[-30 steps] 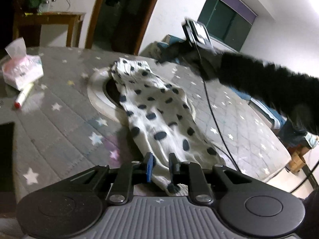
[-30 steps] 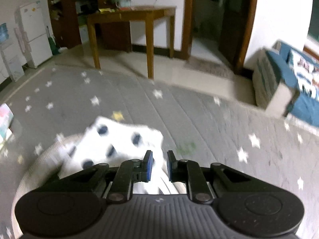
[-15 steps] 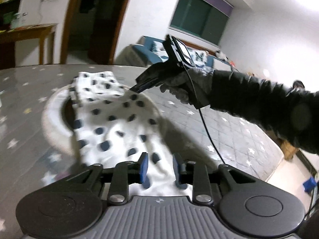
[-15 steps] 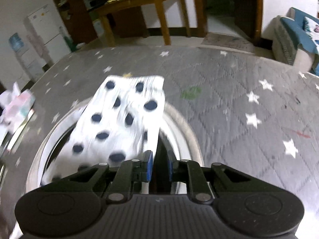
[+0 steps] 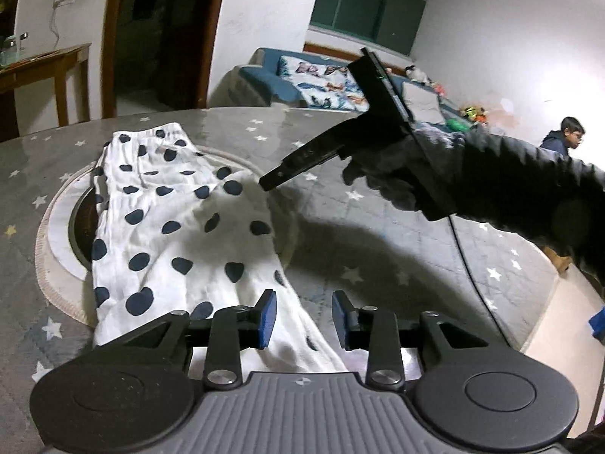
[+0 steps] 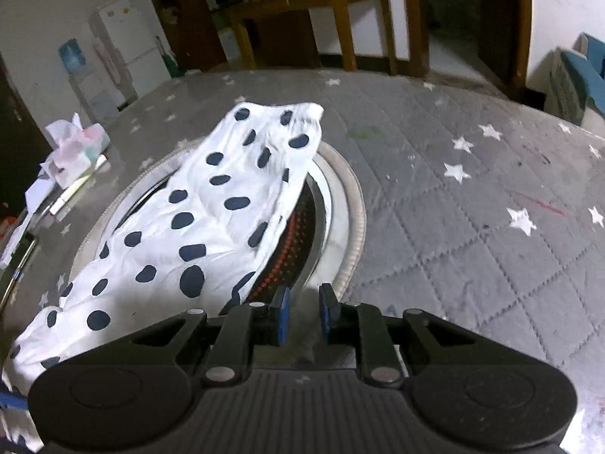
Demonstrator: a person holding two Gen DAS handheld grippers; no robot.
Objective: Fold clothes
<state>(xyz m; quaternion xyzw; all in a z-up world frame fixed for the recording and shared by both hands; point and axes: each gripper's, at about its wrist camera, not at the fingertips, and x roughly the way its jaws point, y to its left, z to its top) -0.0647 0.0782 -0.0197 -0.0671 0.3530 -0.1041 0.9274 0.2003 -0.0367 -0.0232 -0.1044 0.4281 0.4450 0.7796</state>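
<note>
A white garment with dark blue spots point(image 5: 177, 223) lies spread across a round recessed ring point(image 6: 340, 204) in the middle of a grey, star-patterned worktop point(image 6: 472, 196). The left hand-held gripper point(image 5: 303, 317) hangs just above the garment's near end, its 2 blue-padded fingers spread and holding nothing. The right hand-held gripper point(image 6: 304, 312), gripped by a dark-sleeved arm point(image 5: 503, 185), sits at the garment's side edge, fingers slightly apart and empty.

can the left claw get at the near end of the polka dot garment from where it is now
Probably yes. The left claw is open, and the near end of the polka dot garment already lies under and between its fingers, with nothing over it. The right claw sits at the far edge, clear of that path.
</note>
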